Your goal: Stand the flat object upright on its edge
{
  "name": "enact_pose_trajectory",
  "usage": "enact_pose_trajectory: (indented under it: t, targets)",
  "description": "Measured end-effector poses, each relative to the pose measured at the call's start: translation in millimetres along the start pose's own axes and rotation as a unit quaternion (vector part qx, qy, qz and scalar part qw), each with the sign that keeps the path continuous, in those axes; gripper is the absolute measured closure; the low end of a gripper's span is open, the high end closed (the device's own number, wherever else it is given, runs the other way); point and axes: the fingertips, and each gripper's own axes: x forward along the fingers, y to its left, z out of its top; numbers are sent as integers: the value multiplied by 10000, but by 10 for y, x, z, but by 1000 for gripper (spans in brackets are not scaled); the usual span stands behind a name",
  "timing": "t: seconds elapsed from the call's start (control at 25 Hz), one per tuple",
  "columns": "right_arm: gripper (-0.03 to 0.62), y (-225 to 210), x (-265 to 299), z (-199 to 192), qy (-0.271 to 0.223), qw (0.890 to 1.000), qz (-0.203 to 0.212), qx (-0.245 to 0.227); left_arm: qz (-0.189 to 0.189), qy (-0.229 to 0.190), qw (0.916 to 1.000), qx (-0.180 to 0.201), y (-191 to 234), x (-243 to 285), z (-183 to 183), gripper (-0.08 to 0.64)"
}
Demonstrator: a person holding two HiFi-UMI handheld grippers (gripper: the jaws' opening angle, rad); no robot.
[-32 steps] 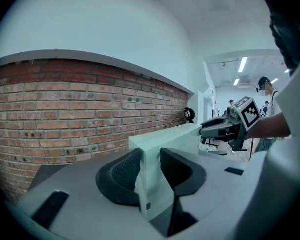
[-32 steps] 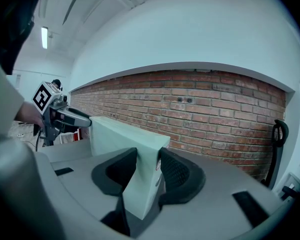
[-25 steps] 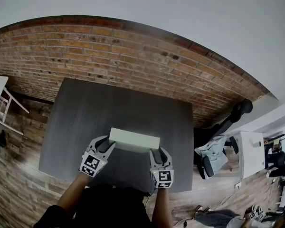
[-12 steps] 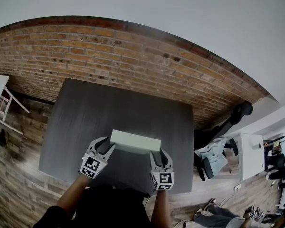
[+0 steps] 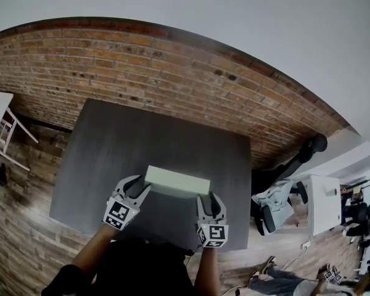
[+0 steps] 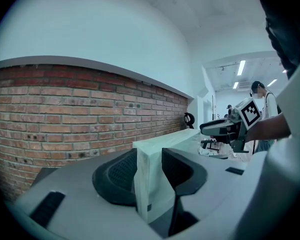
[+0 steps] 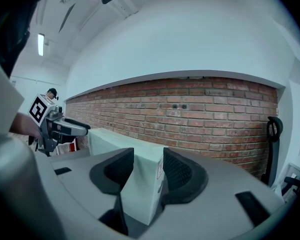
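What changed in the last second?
The right gripper has eased its jaws wider around its end of the pale green flat box. The left gripper stays clamped on the other end; the box stays upright on the dark grey table.

Grey table [image 5: 123,140]; pale box [image 5: 176,180] seemingly resting upright.

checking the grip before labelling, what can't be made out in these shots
- Whether the box rests on the table: its lower edge is hidden behind the jaws in both gripper views.
- Whether the right gripper presses the box or only flanks it: too close to tell, right gripper view.
- Label print: too small, seen edge-on.
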Motion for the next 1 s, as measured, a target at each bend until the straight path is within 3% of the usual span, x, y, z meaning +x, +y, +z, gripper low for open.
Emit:
enact_pose_trajectory:
  t: [0.16,0.32,0.44,0.56,0.8,1.0]
  targets:
    - [400,8,-83,176,-265,9995,-83,159,85,-255,9996,-52,12,-82,130,411]
    - [516,127,-184,319,-612,9937,-179,921,274,-726,9970,-25,2,-249,368,438]
    - [535,266,-212,332,-583,9903,-229,1236,132,-1026,9945,-169,-110,-341,524,489]
    - [548,410,-215,320,-438,9898,-170,1347,26,-910,9958,-133,-223,-382,549,500]
    - [558,621,-318,280,-330,9917,-303,1202,358,-818,9958,-191,-319,-497,467,511]
    - [568,723,-398,216,-264,9919,-347,1194,163,-578,9976,-349,-521,-532,238,511]
